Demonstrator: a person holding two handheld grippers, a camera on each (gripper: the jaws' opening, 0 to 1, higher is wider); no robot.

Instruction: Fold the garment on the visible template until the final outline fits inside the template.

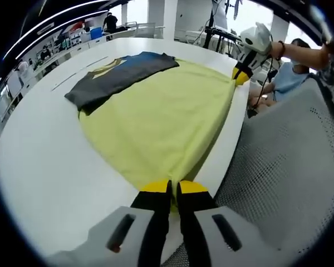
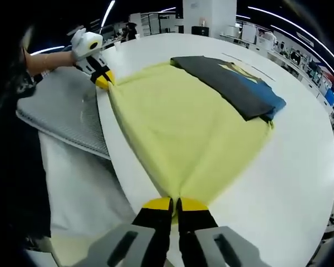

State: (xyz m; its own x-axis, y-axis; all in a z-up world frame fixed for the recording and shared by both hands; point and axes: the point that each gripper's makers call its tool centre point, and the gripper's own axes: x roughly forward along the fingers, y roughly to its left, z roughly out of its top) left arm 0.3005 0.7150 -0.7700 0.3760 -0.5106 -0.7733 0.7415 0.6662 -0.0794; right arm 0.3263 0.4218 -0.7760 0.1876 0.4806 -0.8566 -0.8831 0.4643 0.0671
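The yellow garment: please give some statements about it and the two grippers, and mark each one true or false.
1. Both grippers are shut on the yellow garment. True: left gripper, right gripper.
2. A dark garment lies on the yellow one's far part. True.
3. The yellow garment is folded into a small square. False: it is spread wide.
4. The table is black. False: it is white.
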